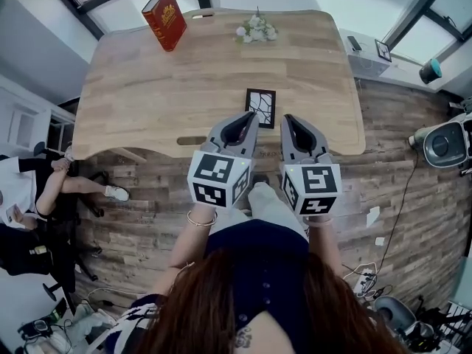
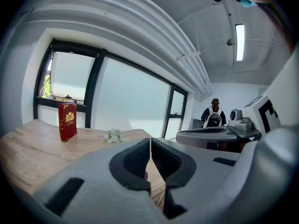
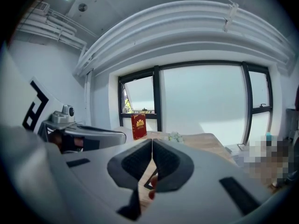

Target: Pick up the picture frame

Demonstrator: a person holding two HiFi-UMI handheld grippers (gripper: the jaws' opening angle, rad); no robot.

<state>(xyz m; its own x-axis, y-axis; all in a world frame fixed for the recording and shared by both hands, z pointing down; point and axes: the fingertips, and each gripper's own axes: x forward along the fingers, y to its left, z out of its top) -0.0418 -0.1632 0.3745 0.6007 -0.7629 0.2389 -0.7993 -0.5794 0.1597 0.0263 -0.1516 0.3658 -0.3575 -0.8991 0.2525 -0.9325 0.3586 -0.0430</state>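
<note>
The picture frame (image 1: 260, 108) lies flat on the wooden table (image 1: 147, 94), just ahead of the left gripper (image 1: 251, 116) and the right gripper (image 1: 287, 119) and between their tips. In each gripper view the gripper's own body hides it, bar a dark corner, hard to make out, under the right jaws. Both grippers have their jaws pressed together, empty; far beyond them a red book (image 1: 164, 18) stands to the left and white flowers (image 1: 256, 29) lie straight ahead.

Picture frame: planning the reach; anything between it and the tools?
Nothing visible: the picture frame lies on the table just ahead of the left tool and right tool; book and flowers sit beyond it.
</note>
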